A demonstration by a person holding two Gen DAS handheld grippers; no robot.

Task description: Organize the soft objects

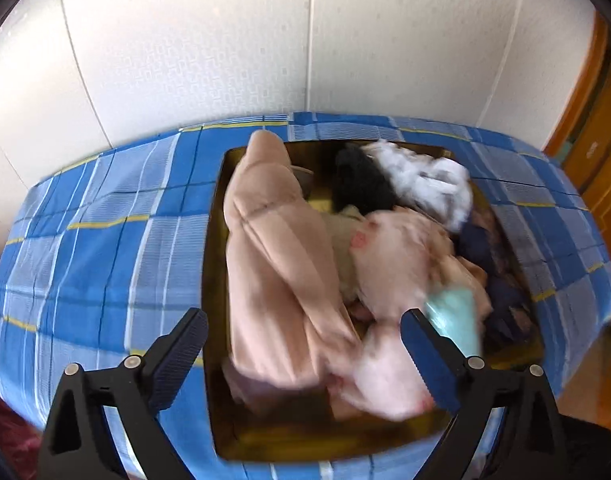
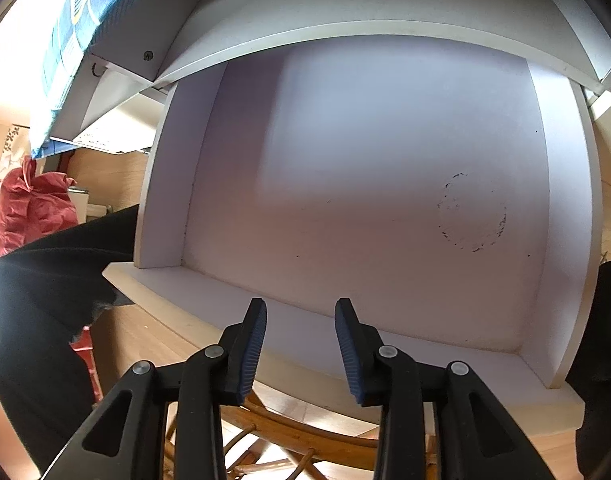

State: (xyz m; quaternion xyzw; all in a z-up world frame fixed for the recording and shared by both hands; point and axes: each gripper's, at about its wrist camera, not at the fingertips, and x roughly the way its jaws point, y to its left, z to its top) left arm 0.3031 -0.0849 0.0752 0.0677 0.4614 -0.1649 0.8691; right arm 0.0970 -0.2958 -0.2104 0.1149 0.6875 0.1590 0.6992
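Left wrist view looks down on a worktop draped in a blue plaid cloth (image 1: 105, 216), with a brown box (image 1: 217, 240) sitting at the centre of the frame against a white wall. The box is already well filled with soft things: a long beige plush toy (image 1: 273, 240) lies along its left side, a pale pink garment (image 1: 401, 256) is heaped in the middle and lower part, a black fluffy piece (image 1: 361, 184) and a white crumpled cloth (image 1: 429, 184) sit at the upper right, and dark blue fabric (image 1: 485, 256) fills the right edge. A small mint-green item (image 1: 457, 316) shows just beside the right finger, blurred; what it is cannot be told. The left tool (image 1: 305, 340) stands wide above the lower part of the box, nothing pressed between its pads, with the pink heap below the gap.

Right wrist view faces an open white drawer (image 2: 385, 200), bare inside apart from a faint ring mark at its right. The right tool (image 2: 301, 344) is narrow, with a clear gap and nothing in it, poised over the drawer's front edge.

Judging from this, the soft things have been gathered in the box, while the drawer has received none yet. If the drawer is their home, most of the work remains.
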